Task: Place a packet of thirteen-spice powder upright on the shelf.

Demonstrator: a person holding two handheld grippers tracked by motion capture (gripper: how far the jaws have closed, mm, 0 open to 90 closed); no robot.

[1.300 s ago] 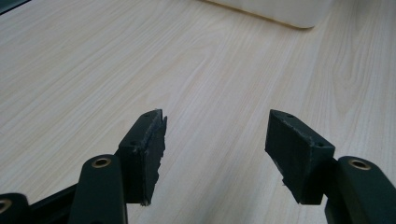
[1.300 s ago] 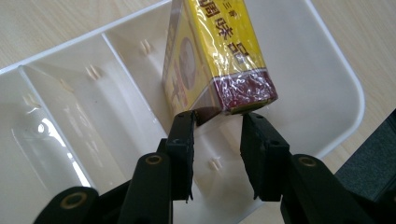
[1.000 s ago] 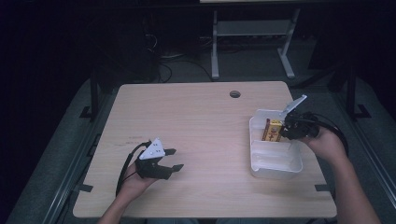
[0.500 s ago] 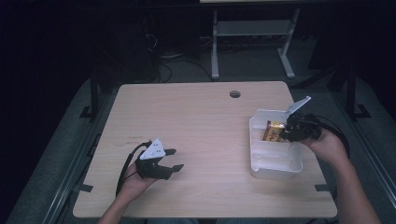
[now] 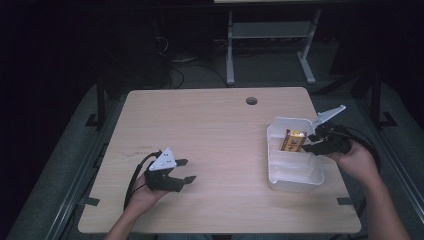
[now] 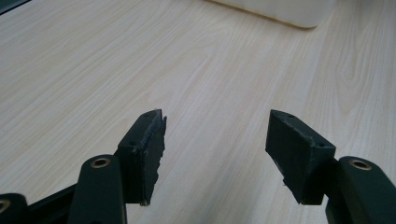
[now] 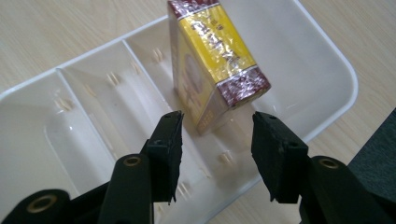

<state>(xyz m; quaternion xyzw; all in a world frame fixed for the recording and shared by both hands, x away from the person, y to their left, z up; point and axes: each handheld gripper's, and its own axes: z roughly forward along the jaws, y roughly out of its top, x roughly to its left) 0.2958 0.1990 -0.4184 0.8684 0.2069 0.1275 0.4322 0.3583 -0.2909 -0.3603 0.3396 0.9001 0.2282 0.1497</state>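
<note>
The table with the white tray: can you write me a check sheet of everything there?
Surface: pale wooden table, round hole near far edge.
Job's things: yellow and dark red packet lying in white plastic divided tray, in its far compartment.
Clutter: nothing seen.
Grippers: left gripper open over bare wood; right gripper open, fingers just been opening, clear of the packet.
Cables: black, trailing from both grippers.
Surroundings: dark floor, white metal frame behind.

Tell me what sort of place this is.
Probably a lab or workshop set up for recording. A bare wooden table with a cable hole stands in a dark room, cables trail on the floor behind it, and a white metal stand sits there too.
</note>
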